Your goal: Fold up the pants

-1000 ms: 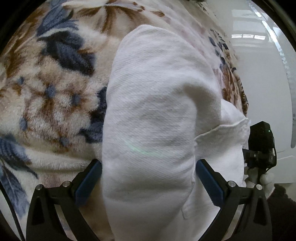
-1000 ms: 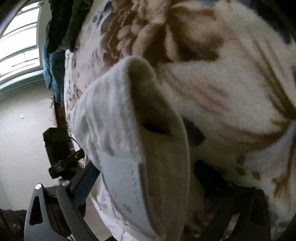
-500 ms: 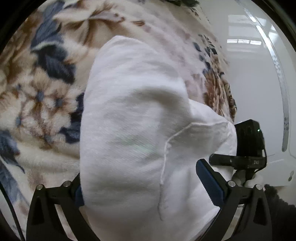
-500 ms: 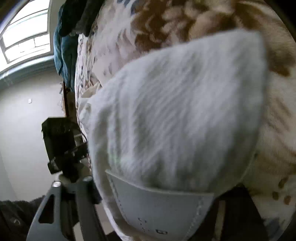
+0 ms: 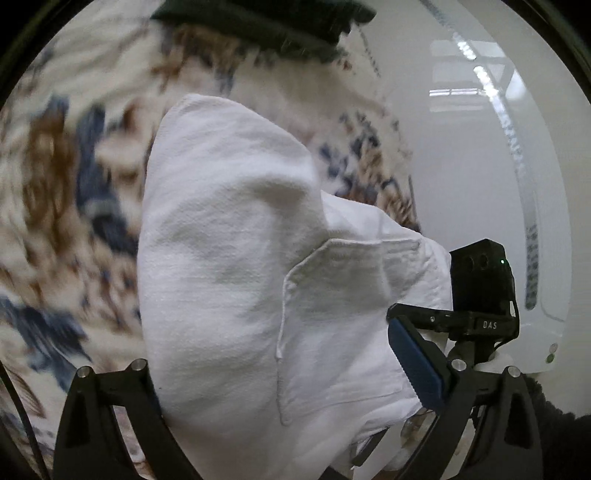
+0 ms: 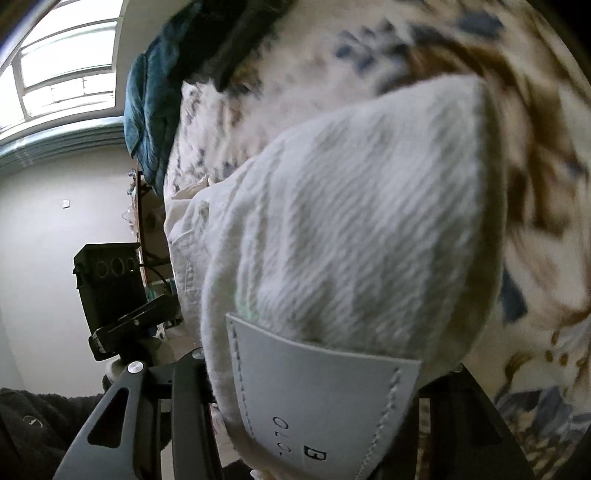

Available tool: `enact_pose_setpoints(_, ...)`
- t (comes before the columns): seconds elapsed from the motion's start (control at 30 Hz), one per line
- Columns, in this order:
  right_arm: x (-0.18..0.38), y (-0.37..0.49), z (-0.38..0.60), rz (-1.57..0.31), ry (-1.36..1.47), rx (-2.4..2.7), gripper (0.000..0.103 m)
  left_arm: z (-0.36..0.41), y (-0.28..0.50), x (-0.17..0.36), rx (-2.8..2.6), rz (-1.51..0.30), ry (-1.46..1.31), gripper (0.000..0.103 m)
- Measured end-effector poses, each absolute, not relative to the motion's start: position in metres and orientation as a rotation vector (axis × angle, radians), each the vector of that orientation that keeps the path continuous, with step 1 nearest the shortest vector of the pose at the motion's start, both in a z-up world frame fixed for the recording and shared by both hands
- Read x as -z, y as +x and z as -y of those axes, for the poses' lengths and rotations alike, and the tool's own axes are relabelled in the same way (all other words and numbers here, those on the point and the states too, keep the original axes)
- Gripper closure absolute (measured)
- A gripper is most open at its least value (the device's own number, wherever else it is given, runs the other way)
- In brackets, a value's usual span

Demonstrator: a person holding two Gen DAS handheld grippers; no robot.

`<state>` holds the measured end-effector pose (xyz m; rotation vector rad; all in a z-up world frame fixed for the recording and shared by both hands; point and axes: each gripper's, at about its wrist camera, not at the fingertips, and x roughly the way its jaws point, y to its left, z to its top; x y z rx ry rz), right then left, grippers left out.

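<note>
The white pants point(image 5: 236, 280) fill the middle of both views, held up over a floral blanket point(image 5: 62, 206). In the left wrist view the cloth with its back pocket point(image 5: 343, 317) drapes between my left gripper's point(image 5: 284, 373) fingers; the blue pad of the right finger point(image 5: 413, 358) shows, and the left finger is hidden behind cloth. In the right wrist view the waistband with a white leather patch point(image 6: 317, 402) bulges between my right gripper's point(image 6: 314, 373) fingers, whose tips are covered. Each gripper also shows as a black block in the other's view.
The floral blanket point(image 6: 524, 155) covers a bed. Dark clothing point(image 5: 258, 26) lies at its far end, with a teal garment point(image 6: 147, 110) beside it. A white wall point(image 5: 472, 177) and a window point(image 6: 55, 74) lie beyond the bed's edge.
Both grippers have lifted and drawn back with the pants. More of the far end of the bed and the room shows now. The pocket and the leather patch have come further into view.
</note>
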<state>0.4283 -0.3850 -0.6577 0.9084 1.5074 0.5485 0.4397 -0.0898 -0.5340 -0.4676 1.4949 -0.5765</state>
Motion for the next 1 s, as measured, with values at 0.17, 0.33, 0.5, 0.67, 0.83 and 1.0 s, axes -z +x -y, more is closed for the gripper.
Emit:
enact_pose_setpoints(0.17, 0.596, 0.493, 0.386, -1.432, 0.873, -0.574, 0.052, 0.090, 0.518, 0.476, 0.581, -1.413, -0.452, 0.004)
enact_pose_setpoints(0.33, 0.529, 0.603, 0.386, -1.330, 0.801, -0.624, 0.052, 0.095, 0.614, 0.426, 0.571, -1.345, -0.414, 0.004)
enact_pose_setpoints(0.5, 0.497, 0.724, 0.391, -1.273, 0.776, -0.667, 0.052, 0.098, 0.738, 0.397, 0.549, -1.281, -0.374, 0.004)
enact_pose_setpoints(0.67, 0.509, 0.845, 0.367, -1.277, 0.777, -0.664, 0.052, 0.094, 0.835, 0.421, 0.513, -1.277, -0.334, 0.004)
enact_pose_setpoints(0.83, 0.572, 0.911, 0.358, -1.419, 0.765, -0.563, 0.045, 0.073, 0.884, 0.500, 0.375, -1.405, -0.204, 0.005)
enact_pose_setpoints(1.0, 0.597, 0.910, 0.359, -1.513, 0.665, -0.408, 0.018, 0.050, 0.883, 0.522, 0.320, -1.428, -0.211, 0.005)
